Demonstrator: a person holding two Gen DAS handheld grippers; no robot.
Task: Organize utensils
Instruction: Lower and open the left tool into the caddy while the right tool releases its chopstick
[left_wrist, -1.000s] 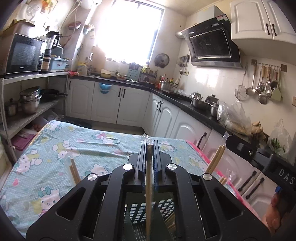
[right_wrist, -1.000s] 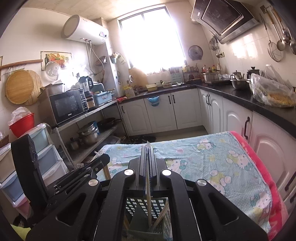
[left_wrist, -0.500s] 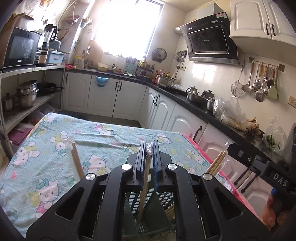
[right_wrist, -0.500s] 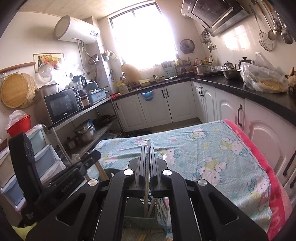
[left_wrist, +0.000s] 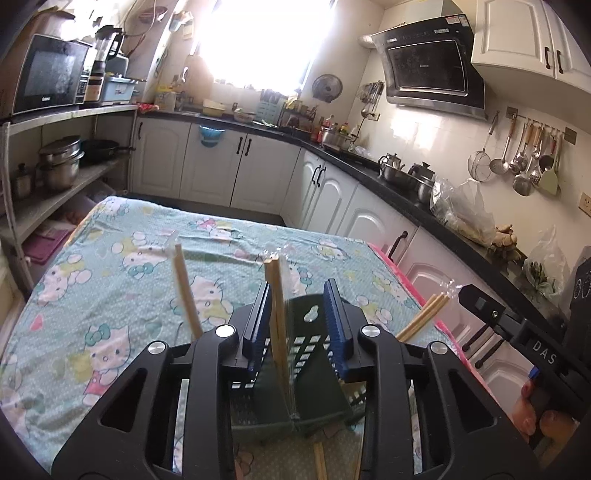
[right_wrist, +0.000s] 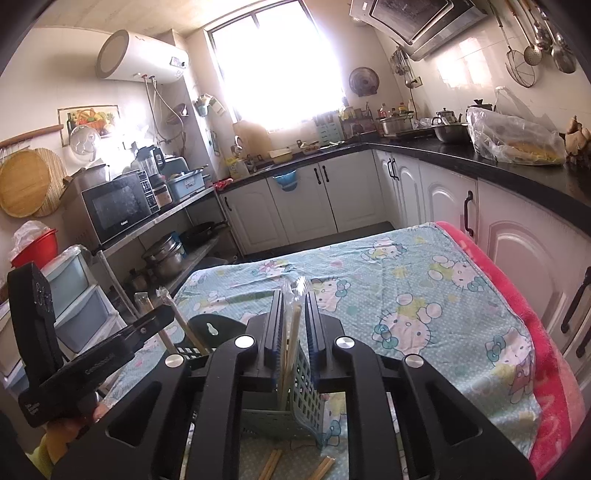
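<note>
Both tools over the green basket (left_wrist: 314, 369) on the cloth-covered bench (left_wrist: 110, 295). Left tool (left_wrist: 297, 321) just opened, spread; wrapped chopsticks (left_wrist: 277, 325) standing in basket between the jaws, leaning near left pad, not pinched. Right tool (right_wrist: 294, 332) also just opened, narrow gap; chopstick pair (right_wrist: 291, 339) loose inside, lower end in basket. More pairs lying below on bench.

chopsticks (left_wrist: 277, 317): pale wood, clear glossy film wrap
basket (right_wrist: 301, 384): perforated matt plastic
desk (left_wrist: 110, 295): soft printed cloth cover
</note>
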